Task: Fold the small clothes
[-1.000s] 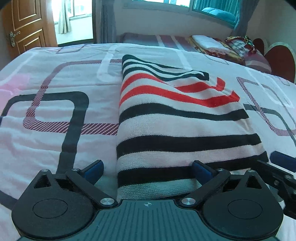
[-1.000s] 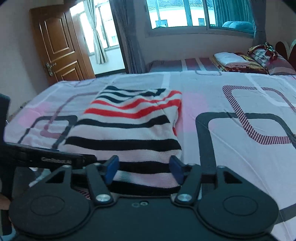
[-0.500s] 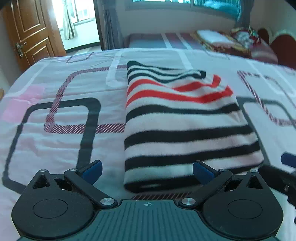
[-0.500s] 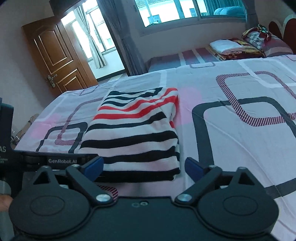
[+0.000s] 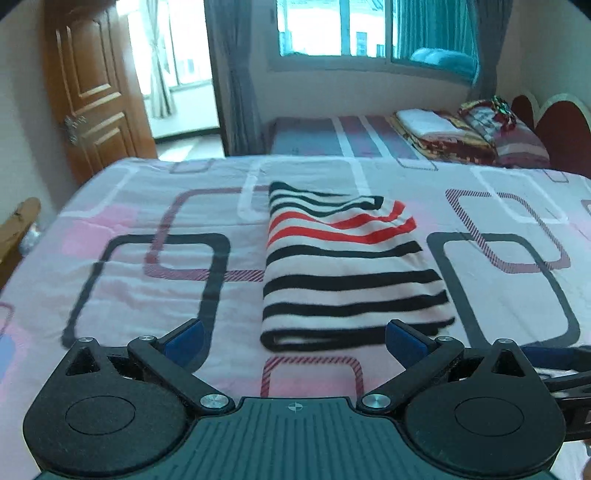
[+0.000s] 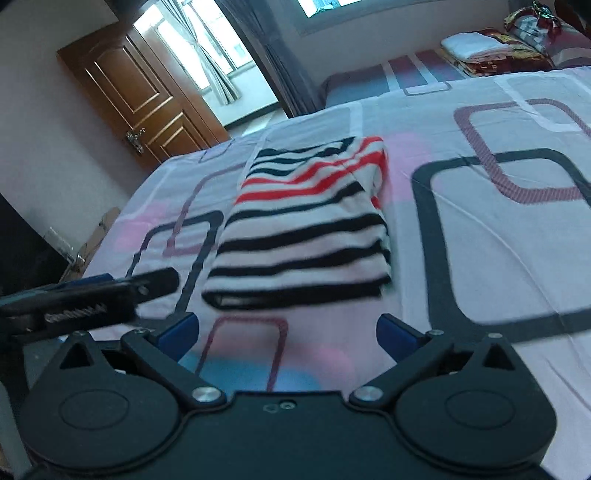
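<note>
A small striped garment (image 5: 347,273), white with black, red and dark green stripes, lies folded into a neat rectangle on the patterned bed sheet (image 5: 147,280). It also shows in the right wrist view (image 6: 310,225). My left gripper (image 5: 293,338) is open and empty, hovering just short of the garment's near edge. My right gripper (image 6: 286,330) is open and empty, also short of that edge. The left gripper's finger (image 6: 92,295) shows at the left of the right wrist view.
The bed sheet (image 6: 498,240) stretches wide on both sides of the garment. A second bed with folded blankets (image 5: 443,136) stands behind. A wooden door (image 5: 92,92) is at the far left and a window (image 5: 351,29) is behind.
Both grippers have let go of the garment and drawn back and up from it. The right gripper's jaws have opened wider. The garment now lies folded and free on the sheet.
</note>
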A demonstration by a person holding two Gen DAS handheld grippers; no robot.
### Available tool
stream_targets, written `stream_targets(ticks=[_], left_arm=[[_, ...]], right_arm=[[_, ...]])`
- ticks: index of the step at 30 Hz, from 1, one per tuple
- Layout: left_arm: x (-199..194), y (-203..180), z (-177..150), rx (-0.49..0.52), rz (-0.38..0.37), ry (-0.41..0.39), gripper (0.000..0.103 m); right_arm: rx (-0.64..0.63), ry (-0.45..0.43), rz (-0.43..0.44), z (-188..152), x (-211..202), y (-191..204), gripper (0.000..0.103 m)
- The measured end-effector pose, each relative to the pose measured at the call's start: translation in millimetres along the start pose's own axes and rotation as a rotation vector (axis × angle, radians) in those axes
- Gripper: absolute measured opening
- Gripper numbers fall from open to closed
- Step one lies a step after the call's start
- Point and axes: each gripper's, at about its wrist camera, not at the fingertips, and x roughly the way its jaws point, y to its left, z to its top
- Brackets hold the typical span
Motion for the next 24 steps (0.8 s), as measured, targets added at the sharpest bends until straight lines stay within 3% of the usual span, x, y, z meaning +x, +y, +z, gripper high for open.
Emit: stream_targets(ticks=[5,9,15,19,24], left_arm=[[-66.1,-14.3,-28.2,-0.029,0.037,-0.055,0.103],[-111.7,-23.8,-52.3,-0.065,0.033,-0.075,0.103],[-170.4,-37.7,-76.7,-0.030,0.044,-0.111,0.103],[-197.4,-37.6,-86.4,-0.074,-0.008,-0.108,0.103],[-223.3,-38.0,-95.7,-0.084,-0.015,-0.127,0.103]], right_arm=[[-0.120,-0.107,-0.048,-27.8,-66.3,11.7,0.102],[-0.234,-0.215,-0.161,-55.0,-119.4,27.0,0.102],[-0.293,-0.407,-0.268,-92.5,-188.2,46.7,0.102],[-0.298,-0.458,-0.280,-106.1,-217.8,49.6,0.102],[-0.287,-0.485,-0.255,-117.5,-236.0,52.2,0.102]])
